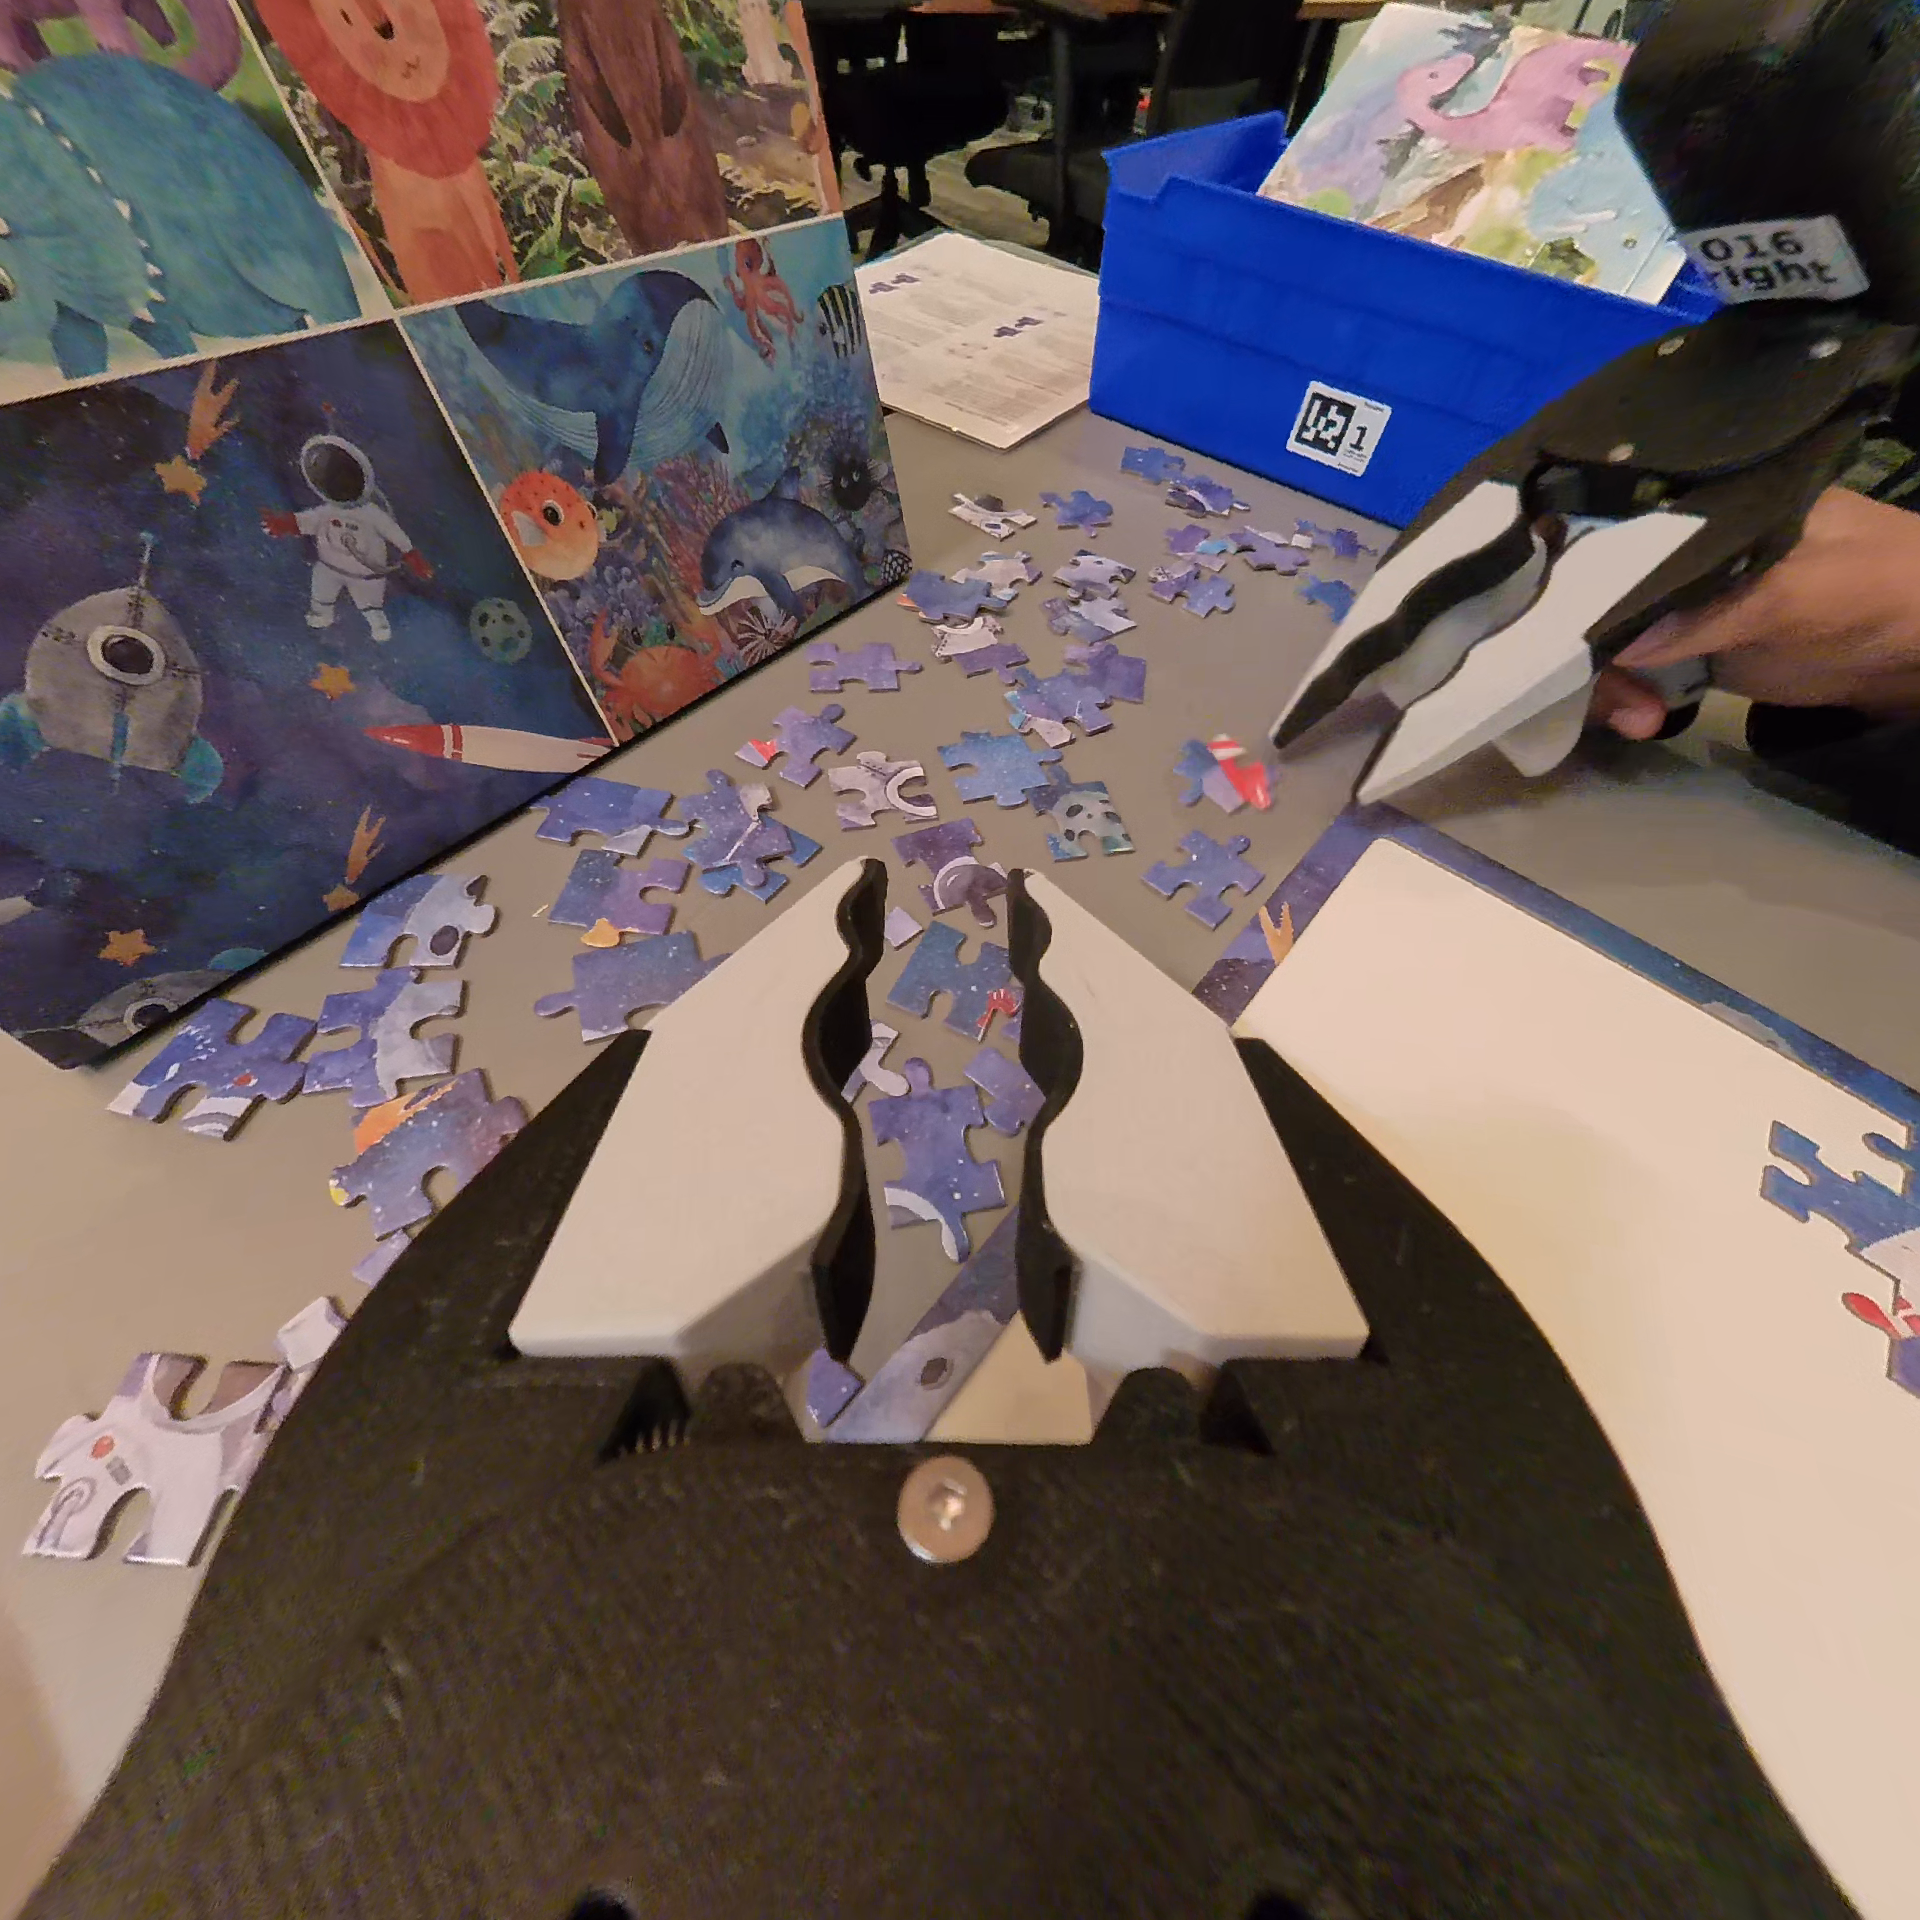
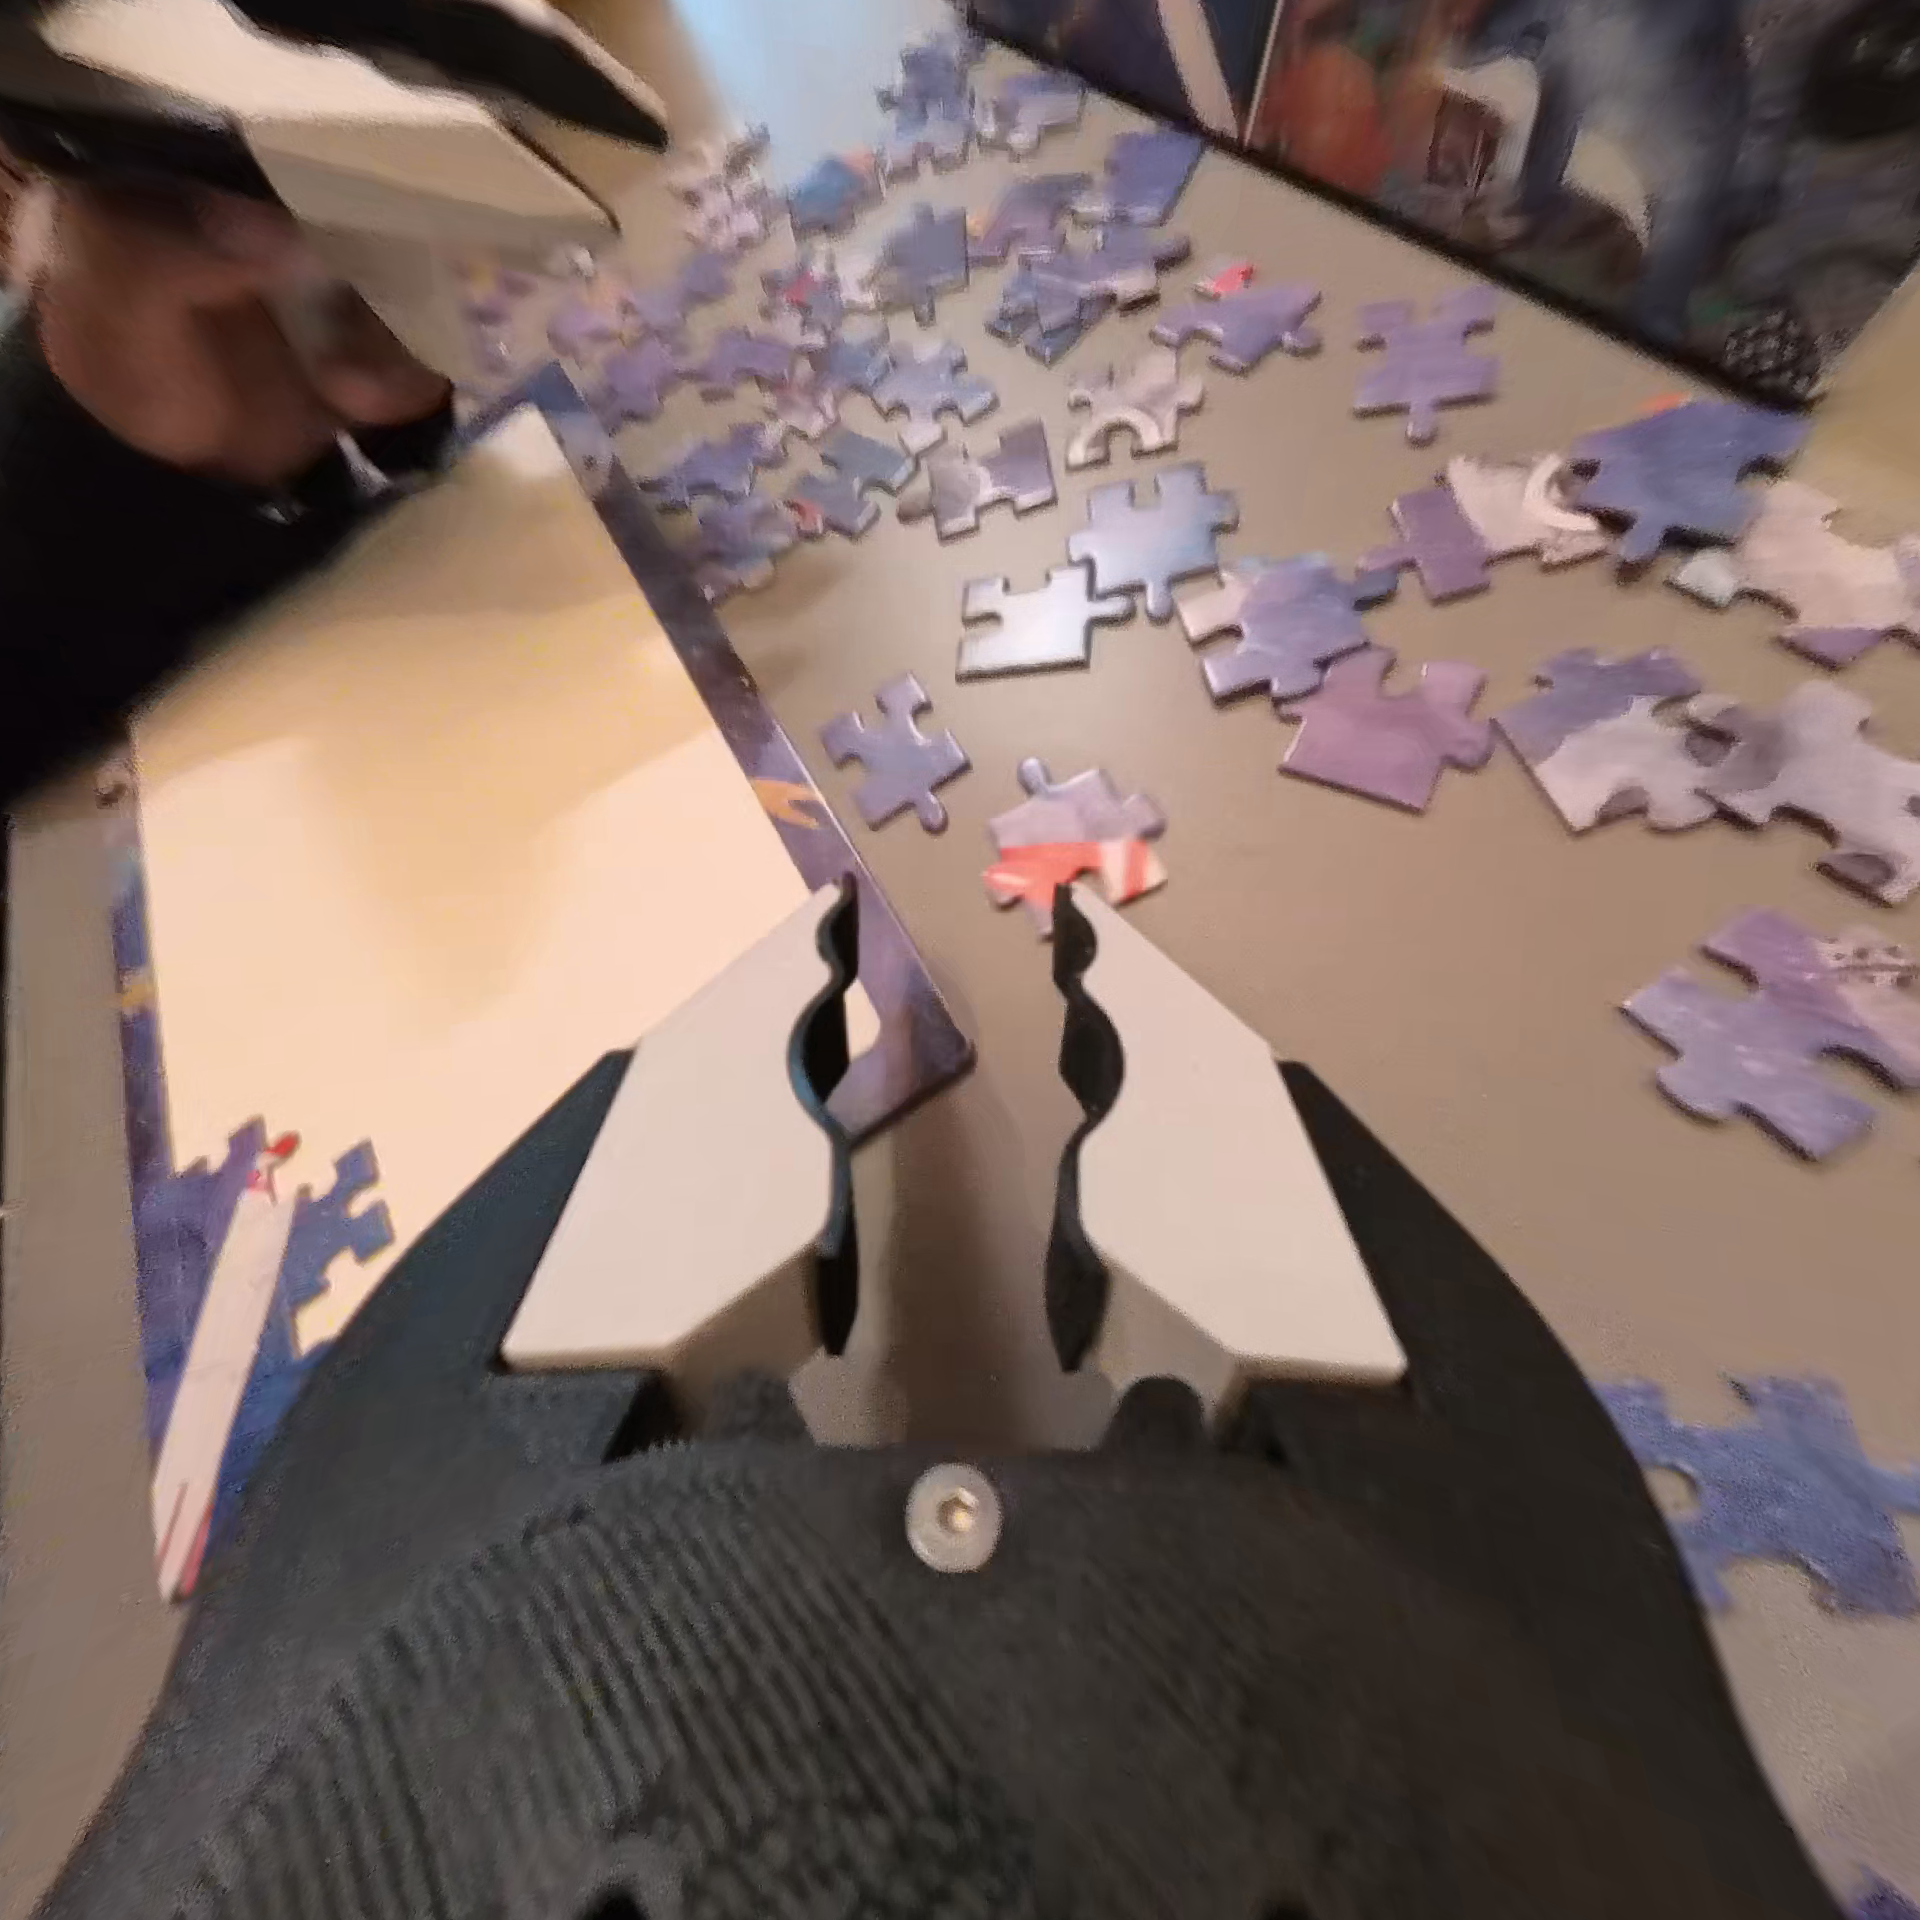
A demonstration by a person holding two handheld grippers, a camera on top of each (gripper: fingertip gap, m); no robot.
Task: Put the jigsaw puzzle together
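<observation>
From my left wrist view, the left gripper (image 1: 945, 883) hangs with its jaws spread and nothing between them, loose purple pieces (image 1: 935, 1143) lying on the grey table (image 1: 1455, 644) right under and ahead of its tips. To its right sits the puzzle tray (image 1: 1507, 1143), almost all bare cream — only a small joined cluster (image 1: 1860, 1226) at its far right edge, so I judge the job barely begun, with dozens of pieces left. Ahead and left stands the picture box (image 1: 416, 520); ahead and right a blue bin (image 1: 1299, 343) bears a square coded tag, a printed sheet (image 1: 966, 332) lies beside it, and the right gripper (image 1: 1325, 764) carries a white label — I leave all that writing unread. In my blurry right wrist view, the right gripper (image 2: 956, 904) is spread and empty, its right tip at the near edge of a red-and-purple piece (image 2: 1081, 842); whether it touches I cannot tell. The tray (image 2: 416, 779) lies to its left, with the small cluster (image 2: 301, 1236) near its base — everything else is scattered ahead.
</observation>
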